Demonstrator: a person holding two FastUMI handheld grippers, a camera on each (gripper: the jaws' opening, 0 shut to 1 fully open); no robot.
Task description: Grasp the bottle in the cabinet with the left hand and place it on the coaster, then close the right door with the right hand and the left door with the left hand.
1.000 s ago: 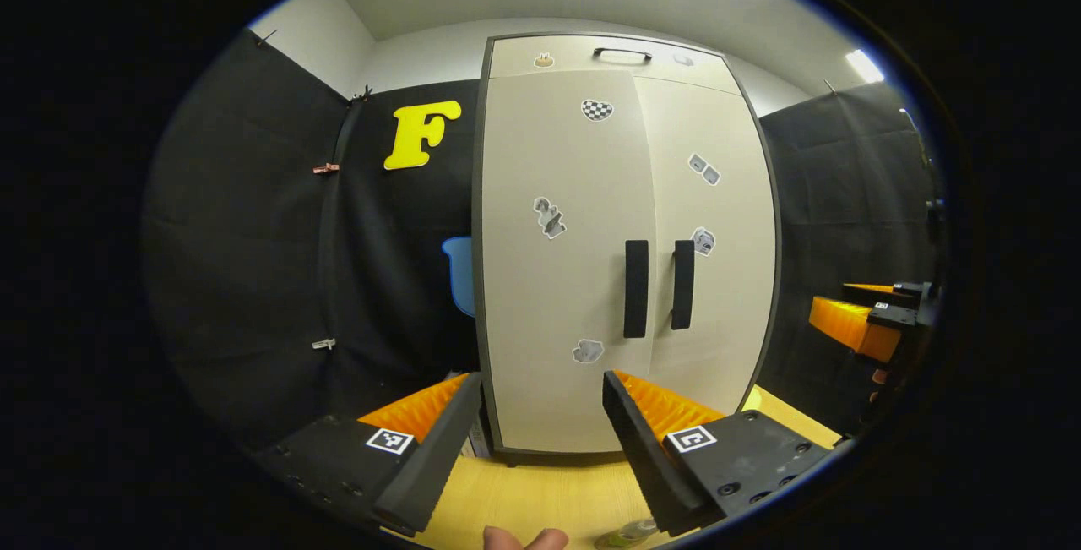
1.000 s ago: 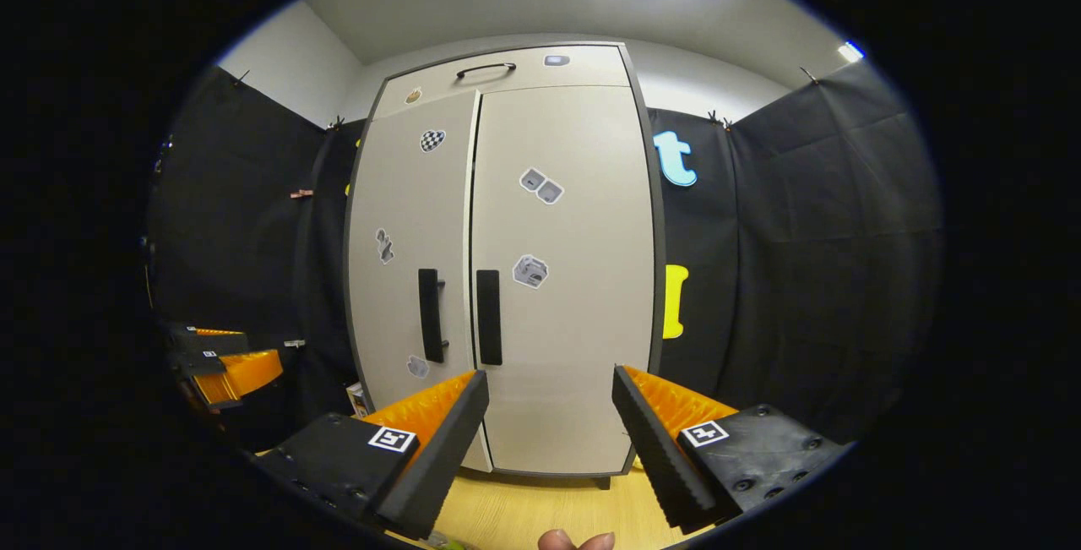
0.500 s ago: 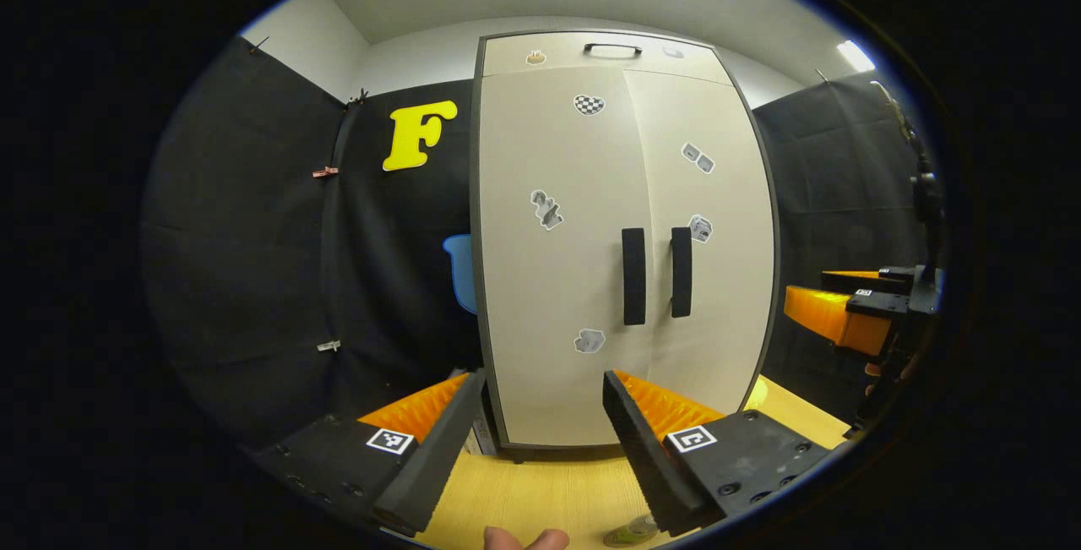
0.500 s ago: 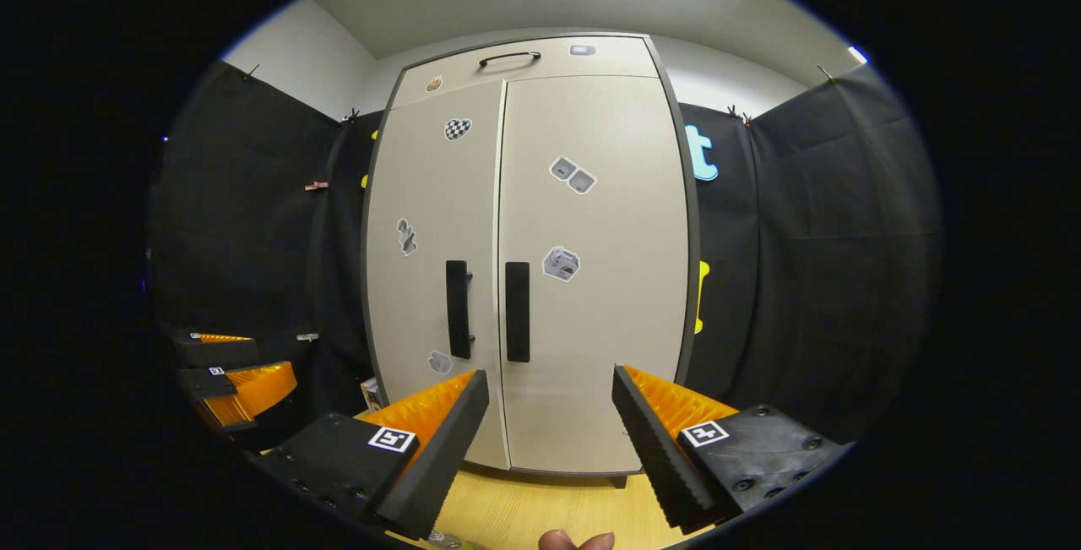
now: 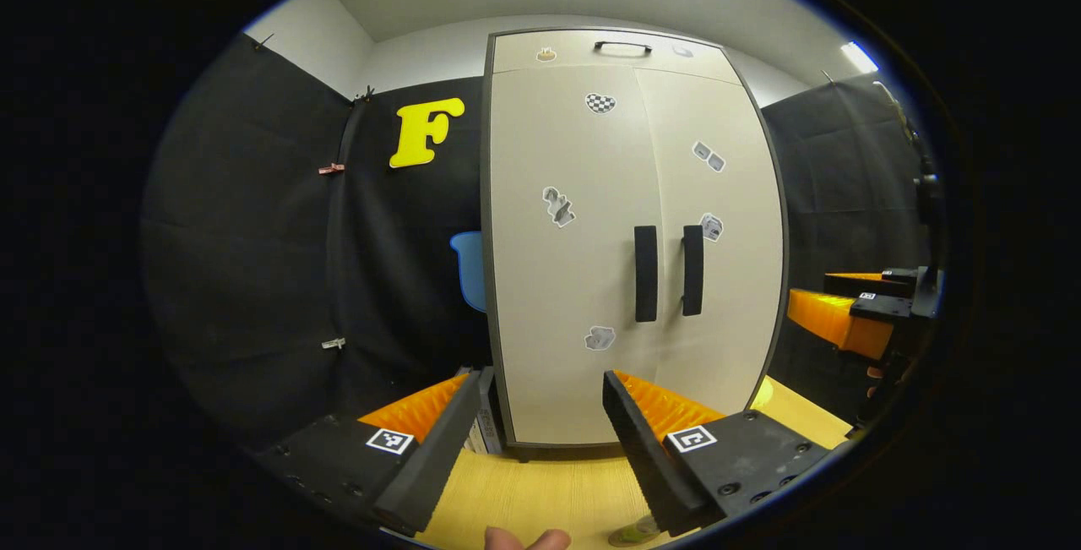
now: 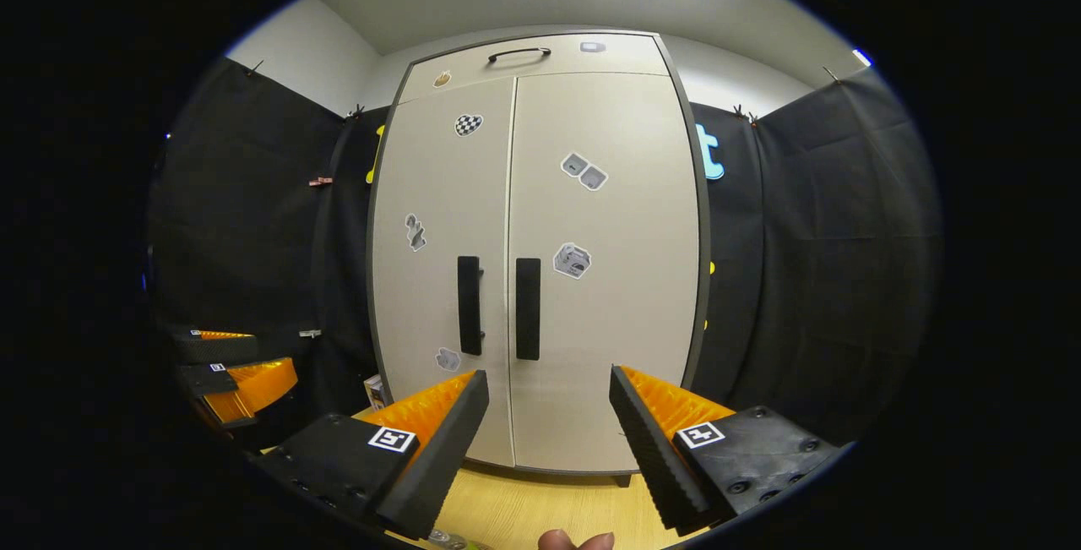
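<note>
Left gripper view: the left gripper (image 5: 540,432) occupies the bottom of the frame, its two fingers spread wide apart with nothing between them. Beyond them, centre frame, stands the tall beige two-door cabinet with a dark frame (image 5: 629,237); the left door (image 5: 566,280) and the right door (image 5: 726,305) both lie flush and closed, their black vertical bar handles (image 5: 646,274) side by side at the seam. Small grey stickers (image 5: 557,205) dot both doors. The cabinet rests on a pale wooden tabletop (image 5: 549,491). At the bottom edge, just right of centre, a greenish bottle top (image 5: 629,533) is partly visible beside the right-hand finger; the coaster under it cannot be made out. A fingertip (image 5: 524,539) of the person intrudes at the lower edge. At the right edge of the frame the right gripper (image 5: 853,313) hangs in the air, well apart from the cabinet.

Right gripper view: the right gripper, at the bottom of the frame, likewise has its fingers parted and empty, facing the closed right door. The left gripper appears at lower left.
</note>
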